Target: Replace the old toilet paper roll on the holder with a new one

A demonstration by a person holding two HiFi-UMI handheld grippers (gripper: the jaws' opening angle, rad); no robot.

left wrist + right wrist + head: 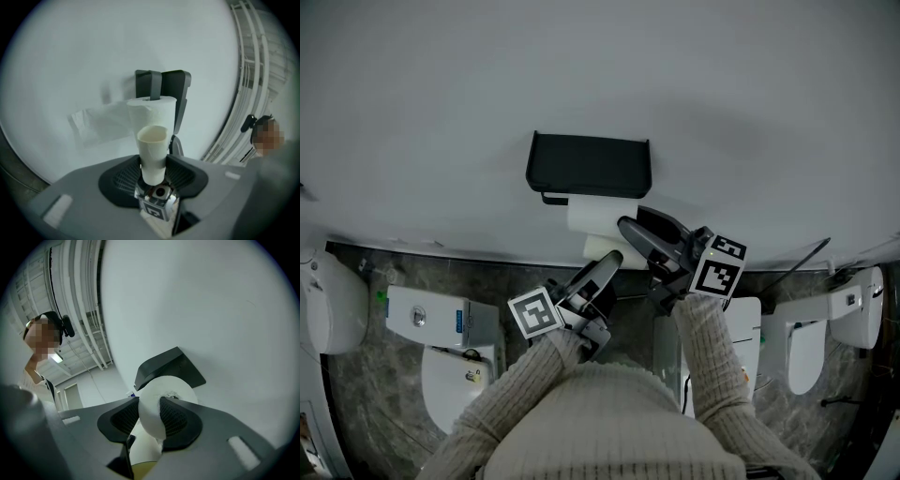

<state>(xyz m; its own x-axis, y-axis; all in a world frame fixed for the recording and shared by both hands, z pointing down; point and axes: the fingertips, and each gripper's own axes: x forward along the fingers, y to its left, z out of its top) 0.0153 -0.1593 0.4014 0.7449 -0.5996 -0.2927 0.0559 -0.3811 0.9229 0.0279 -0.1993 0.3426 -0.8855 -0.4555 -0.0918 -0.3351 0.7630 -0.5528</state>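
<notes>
A black holder [589, 166] hangs on the white wall. Just under it is a full white toilet roll [592, 214], with my right gripper [628, 228] shut on it. In the right gripper view the pads [173, 417] press the roll [164, 392] from both sides, and the holder [168, 369] sits right behind it. My left gripper [612, 261] is a little lower and shut on an empty cream cardboard tube [605, 247]. The left gripper view has the tube [153, 152] upright between the jaws, in front of the full roll [151, 108] and the holder [162, 84].
Far below, white toilets [441, 342] [806, 337] stand on a dark marble floor. The plain white wall [600, 66] fills the top of the head view. Pipes run along the ceiling [255, 70].
</notes>
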